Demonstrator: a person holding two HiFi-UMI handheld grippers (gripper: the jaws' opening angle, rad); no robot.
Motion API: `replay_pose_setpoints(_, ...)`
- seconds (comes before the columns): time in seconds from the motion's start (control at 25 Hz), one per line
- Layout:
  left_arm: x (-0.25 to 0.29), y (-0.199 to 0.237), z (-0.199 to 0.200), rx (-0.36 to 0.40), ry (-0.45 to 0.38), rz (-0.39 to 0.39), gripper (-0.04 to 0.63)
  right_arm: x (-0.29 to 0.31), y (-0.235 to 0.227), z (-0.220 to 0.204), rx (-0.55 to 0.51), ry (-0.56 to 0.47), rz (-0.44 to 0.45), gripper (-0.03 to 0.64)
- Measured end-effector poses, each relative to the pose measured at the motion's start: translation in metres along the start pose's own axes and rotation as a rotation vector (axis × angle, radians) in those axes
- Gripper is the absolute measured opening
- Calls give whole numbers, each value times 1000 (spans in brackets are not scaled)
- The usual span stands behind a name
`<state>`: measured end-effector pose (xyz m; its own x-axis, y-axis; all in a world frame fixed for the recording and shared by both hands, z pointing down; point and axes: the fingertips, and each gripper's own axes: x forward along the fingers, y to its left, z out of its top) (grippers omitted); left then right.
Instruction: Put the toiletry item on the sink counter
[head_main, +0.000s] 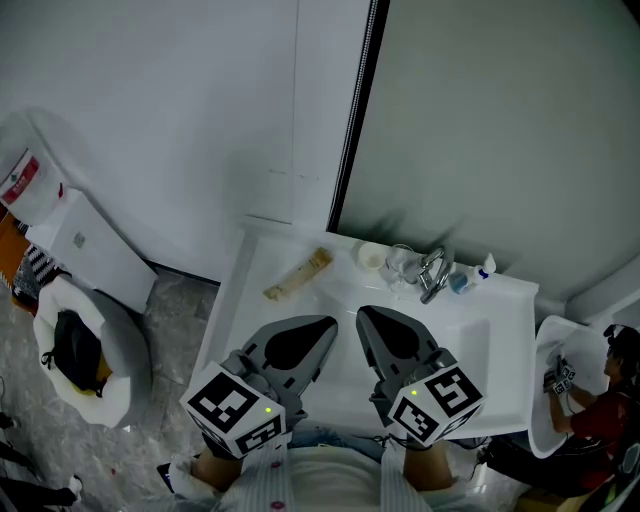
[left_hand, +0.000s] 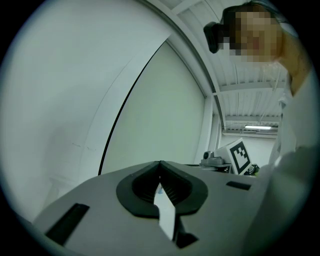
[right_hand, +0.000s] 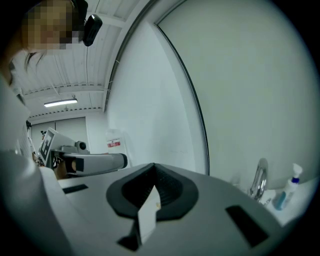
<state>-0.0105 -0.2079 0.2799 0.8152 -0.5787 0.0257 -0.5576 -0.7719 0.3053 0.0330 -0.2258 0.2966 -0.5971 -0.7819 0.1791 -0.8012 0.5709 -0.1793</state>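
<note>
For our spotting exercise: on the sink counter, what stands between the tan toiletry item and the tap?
The head view shows a small white cup and a clear glass between the tan toiletry item and the tap.

Your tube (head_main: 298, 275) is a long, tan, flattish pack. It lies flat on the white counter (head_main: 245, 300), in the back-left part, just left of the basin (head_main: 345, 297). You see it slantwise, its far end up and to the right.

Head view: steeply down over sink counter (head_main: 245, 300). Right gripper view shares faucet (right_hand: 258, 180).
</note>
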Motion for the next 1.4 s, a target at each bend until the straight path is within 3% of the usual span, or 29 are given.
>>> replay_pose_setpoints(0.64,2,14,-7,23,27,60,17,8,-6,-7,9,16,27,9)
replay_pose_setpoints(1.4,1,24,-11,7,38,78,17,13,-11,-17,29,53,20,9)
